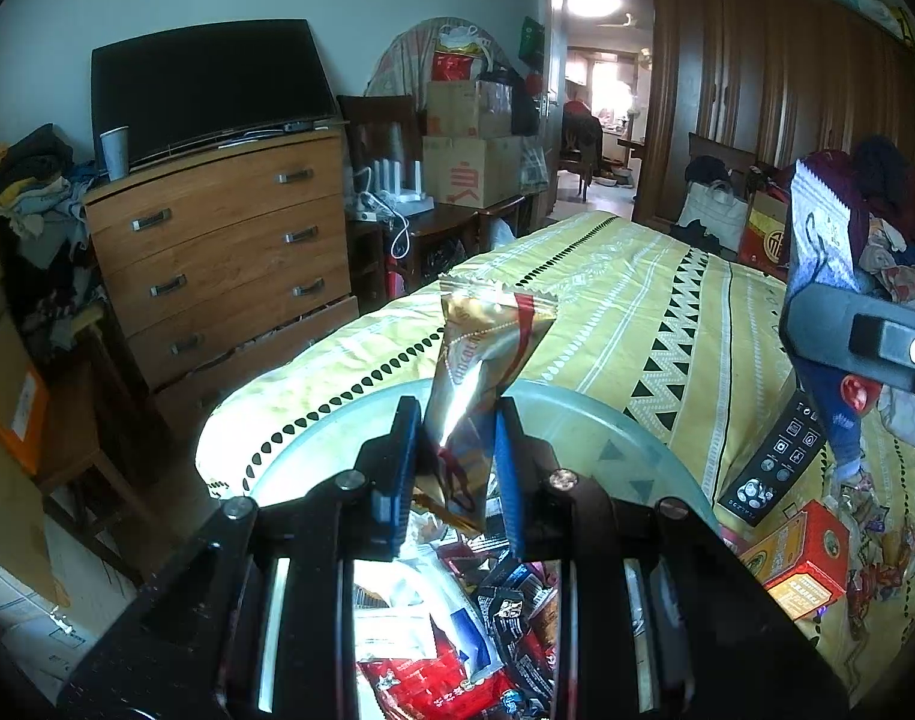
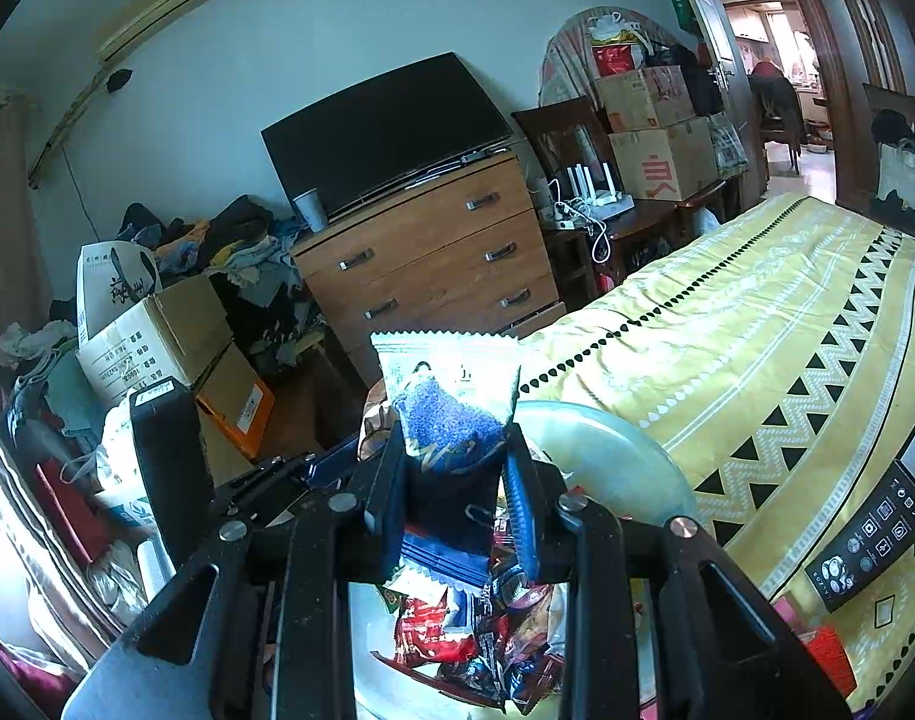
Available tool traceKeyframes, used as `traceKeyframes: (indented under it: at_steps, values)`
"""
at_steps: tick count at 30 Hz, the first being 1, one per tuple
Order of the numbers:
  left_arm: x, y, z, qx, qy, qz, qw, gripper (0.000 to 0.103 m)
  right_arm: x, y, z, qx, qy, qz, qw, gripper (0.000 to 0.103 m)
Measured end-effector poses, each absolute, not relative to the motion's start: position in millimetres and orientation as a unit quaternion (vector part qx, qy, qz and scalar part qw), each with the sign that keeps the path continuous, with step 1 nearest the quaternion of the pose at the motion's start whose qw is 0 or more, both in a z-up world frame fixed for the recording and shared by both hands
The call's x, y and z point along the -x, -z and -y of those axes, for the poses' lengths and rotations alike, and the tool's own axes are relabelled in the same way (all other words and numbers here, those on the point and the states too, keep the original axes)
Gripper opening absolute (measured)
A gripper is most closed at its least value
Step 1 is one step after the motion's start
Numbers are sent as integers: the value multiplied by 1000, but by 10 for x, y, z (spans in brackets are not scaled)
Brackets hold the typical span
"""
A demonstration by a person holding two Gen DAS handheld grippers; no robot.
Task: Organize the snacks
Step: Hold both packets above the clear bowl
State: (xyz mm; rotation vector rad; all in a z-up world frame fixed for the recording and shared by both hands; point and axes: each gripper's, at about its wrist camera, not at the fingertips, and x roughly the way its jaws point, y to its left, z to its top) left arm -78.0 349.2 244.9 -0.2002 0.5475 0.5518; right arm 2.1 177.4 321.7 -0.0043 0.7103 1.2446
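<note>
Left claw [image 1: 457,420] is gripping a gold snack packet [image 1: 487,354] btwn its blue pads, packet standing up above the glass bowl [image 1: 607,426] w/ snacks piled inside. Right claw [image 2: 454,444] is pinching a blue-and-white snack packet [image 2: 451,390] upright, over the same bowl on the bed [image 2: 727,324].

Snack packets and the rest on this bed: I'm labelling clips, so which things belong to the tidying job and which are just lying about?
Job:
gold packet in left gripper
blue packet in right gripper
snack pile
glass bowl

Lying about:
remote control
red box
TV
dresser
</note>
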Motion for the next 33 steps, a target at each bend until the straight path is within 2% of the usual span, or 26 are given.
traceKeyframes:
  at_steps: [33]
  values:
    - [723, -2296, -3592, 109, -274, -289, 911, 26, -24, -2984, -1883, 0, -571, -341, 747, 33]
